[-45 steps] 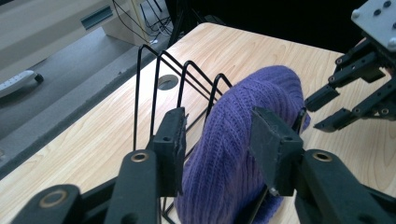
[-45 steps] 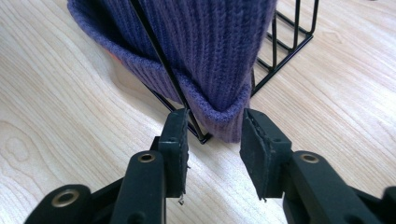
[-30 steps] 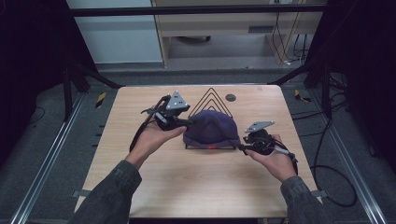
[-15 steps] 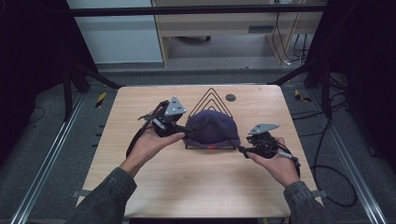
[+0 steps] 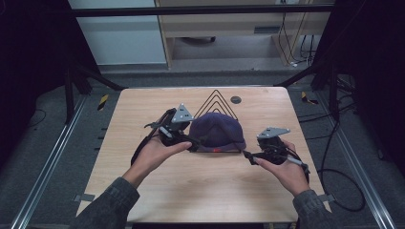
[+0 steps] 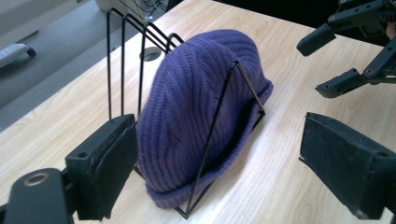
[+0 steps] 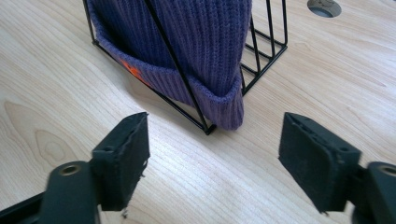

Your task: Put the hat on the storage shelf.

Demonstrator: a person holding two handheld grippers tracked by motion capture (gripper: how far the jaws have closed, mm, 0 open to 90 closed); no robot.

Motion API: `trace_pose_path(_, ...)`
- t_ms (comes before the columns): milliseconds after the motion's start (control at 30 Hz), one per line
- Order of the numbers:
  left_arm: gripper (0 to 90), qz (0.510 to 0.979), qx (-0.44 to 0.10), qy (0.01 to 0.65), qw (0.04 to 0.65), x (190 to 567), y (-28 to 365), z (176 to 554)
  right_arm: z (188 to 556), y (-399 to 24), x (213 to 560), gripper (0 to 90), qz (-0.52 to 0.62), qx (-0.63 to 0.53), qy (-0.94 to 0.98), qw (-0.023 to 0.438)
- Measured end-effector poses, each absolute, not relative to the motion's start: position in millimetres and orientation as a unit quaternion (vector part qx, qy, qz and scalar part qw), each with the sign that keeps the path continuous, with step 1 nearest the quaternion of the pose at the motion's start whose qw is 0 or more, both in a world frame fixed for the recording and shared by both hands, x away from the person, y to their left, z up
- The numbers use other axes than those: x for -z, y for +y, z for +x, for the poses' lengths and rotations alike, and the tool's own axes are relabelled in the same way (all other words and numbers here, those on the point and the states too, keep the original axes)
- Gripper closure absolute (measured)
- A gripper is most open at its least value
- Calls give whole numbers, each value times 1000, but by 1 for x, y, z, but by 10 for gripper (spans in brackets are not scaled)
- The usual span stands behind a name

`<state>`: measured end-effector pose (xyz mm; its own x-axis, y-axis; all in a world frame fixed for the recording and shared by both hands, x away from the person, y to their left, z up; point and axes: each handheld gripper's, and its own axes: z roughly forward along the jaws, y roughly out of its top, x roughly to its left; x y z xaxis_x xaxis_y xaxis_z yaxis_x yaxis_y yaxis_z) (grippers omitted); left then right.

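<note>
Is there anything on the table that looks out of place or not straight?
Yes. The purple knit hat is pulled over a black wire rack of upright triangles, an odd place for a hat. It leans to one side, and one thin wire crosses its outside, so it sits between the wires, not neatly over them.

The hat (image 6: 196, 107) is ribbed purple knit cloth, soft and matt. The rack (image 6: 219, 130) is thin black wire with a slight sheen. The table (image 7: 65, 93) is pale, smooth, wood-grained. The gripper pads (image 7: 133, 156) look rough, matt black.
</note>
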<state>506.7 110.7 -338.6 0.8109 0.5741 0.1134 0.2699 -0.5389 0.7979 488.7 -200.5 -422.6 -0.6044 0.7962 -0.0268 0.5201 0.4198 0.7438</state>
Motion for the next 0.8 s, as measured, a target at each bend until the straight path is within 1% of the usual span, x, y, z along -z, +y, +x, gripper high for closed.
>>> trace_pose_path(100, 91, 858, -181, 247, 413, 340, 110, 505, 486, -201, 422, 208, 401, -364, 817, 198)
trace_pose_path(133, 88, 858, -181, 247, 411, 341, 110, 504, 484, -202, 421, 187, 400, -368, 815, 201)
trace_pose_path(167, 88, 858, -180, 249, 411, 342, 109, 504, 484, -202, 421, 187, 400, -368, 815, 201)
trace_pose_path(200, 82, 860, -179, 249, 408, 344, 109, 502, 483, -201, 419, 166, 401, -371, 812, 205)
trace_pose_path(367, 75, 863, -173, 248, 404, 348, 109, 499, 480, -200, 415, 133, 403, -380, 806, 208)
trace_pose_path(600, 69, 869, -164, 247, 396, 357, 111, 493, 477, -196, 410, 120, 396, -388, 806, 210)
trace_pose_path(800, 64, 865, -158, 259, 399, 365, 120, 488, 475, -191, 406, 105, 389, -392, 806, 211)
